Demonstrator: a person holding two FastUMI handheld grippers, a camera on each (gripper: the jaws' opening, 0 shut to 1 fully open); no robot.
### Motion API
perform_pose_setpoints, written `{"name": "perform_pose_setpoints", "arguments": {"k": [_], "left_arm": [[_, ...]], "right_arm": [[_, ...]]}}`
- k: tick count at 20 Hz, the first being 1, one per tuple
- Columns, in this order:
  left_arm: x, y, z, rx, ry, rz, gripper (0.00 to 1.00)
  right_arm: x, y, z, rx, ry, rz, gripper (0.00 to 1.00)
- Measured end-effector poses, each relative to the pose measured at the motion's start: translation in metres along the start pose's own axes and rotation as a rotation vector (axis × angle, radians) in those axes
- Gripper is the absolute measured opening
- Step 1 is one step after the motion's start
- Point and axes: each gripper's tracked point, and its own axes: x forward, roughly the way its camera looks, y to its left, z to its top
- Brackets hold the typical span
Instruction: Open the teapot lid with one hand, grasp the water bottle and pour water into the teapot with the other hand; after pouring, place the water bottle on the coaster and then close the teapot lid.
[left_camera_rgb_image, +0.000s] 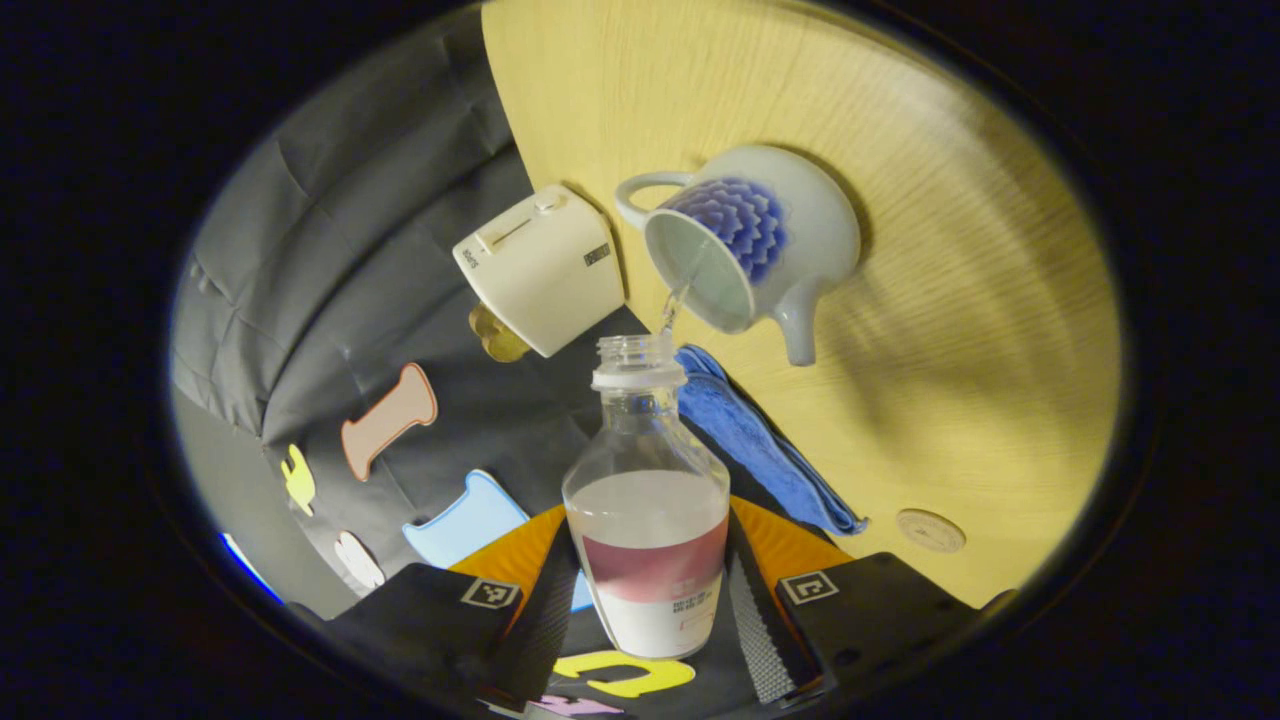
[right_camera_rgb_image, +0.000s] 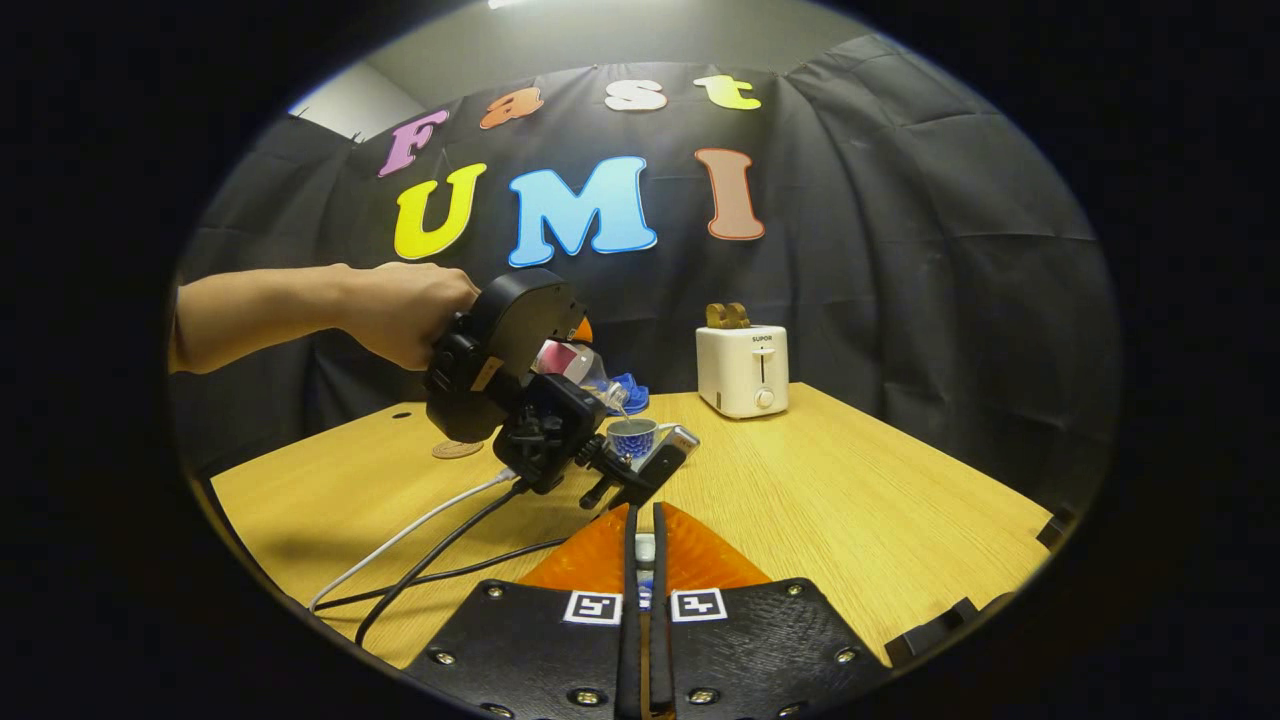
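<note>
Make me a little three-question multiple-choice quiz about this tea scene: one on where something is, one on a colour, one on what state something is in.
1. Where does the blue cloth lie?
A. On the wooden table, beside the teapot
B. On top of the toaster
C. Inside the teapot

2. What colour is the pattern on the teapot's side?
A. Red
B. Blue-purple
C. Green

3. What is the water bottle doing?
A. Standing capped on the coaster
B. Lying empty on the table
C. Uncapped, tipped, pouring into the open teapot

Answers:
1 A: the left gripper view shows the cloth spread on the table next to the teapot.
2 B: the scale-like pattern is blue-purple on white.
3 C: the left gripper clamps the bottle, and a thin stream runs from its mouth into the lidless teapot.
</note>
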Motion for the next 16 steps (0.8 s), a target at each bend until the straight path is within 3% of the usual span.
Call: {"name": "perform_pose_setpoints", "arguments": {"k": [16], "left_arm": [[-0.0003,0.0050,0.0064,0.080,-0.007,0.000,0.87]], "right_arm": [[-0.0009,-0.0068,0.0001,0.013,-0.002,-0.007,0.04]]}}
